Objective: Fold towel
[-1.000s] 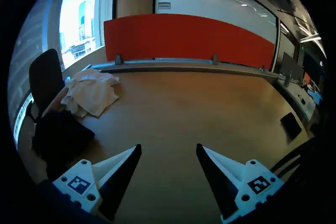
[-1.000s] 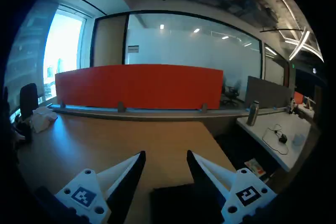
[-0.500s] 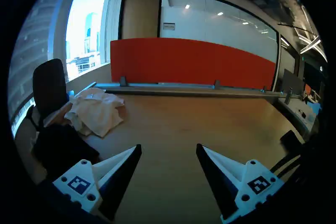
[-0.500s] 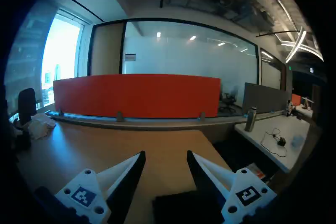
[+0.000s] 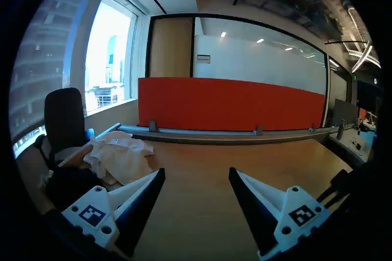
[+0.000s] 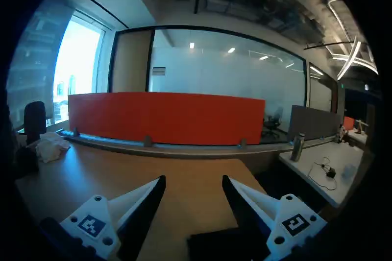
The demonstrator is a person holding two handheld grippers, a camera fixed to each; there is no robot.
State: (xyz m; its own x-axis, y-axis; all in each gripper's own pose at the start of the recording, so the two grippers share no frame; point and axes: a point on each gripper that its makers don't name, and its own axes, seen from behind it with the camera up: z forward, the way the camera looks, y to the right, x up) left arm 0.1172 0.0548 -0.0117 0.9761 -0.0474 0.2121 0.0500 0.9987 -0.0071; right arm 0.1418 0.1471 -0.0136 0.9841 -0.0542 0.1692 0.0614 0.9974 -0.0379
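Observation:
A crumpled white towel (image 5: 120,157) lies in a heap on the wooden desk (image 5: 206,182) at the left, beyond and left of my left gripper (image 5: 196,175). That gripper is open, holding nothing, its white fingers (image 5: 139,192) hovering over bare desk. In the right gripper view the towel (image 6: 49,147) is small and far off at the left edge. My right gripper (image 6: 193,182) is open too, with nothing between its fingers, over the desk (image 6: 122,177).
A red divider panel (image 5: 230,104) runs along the desk's far edge. A black chair (image 5: 62,119) and a dark bundle (image 5: 68,185) sit left of the towel. A flat black item (image 6: 225,246) lies under my right gripper. A second desk (image 6: 323,168) with a bottle stands at the right.
Both views have tilted upward, so the towel and divider sit lower in the frames and more ceiling shows. The towel has not moved. Both grippers stay open.

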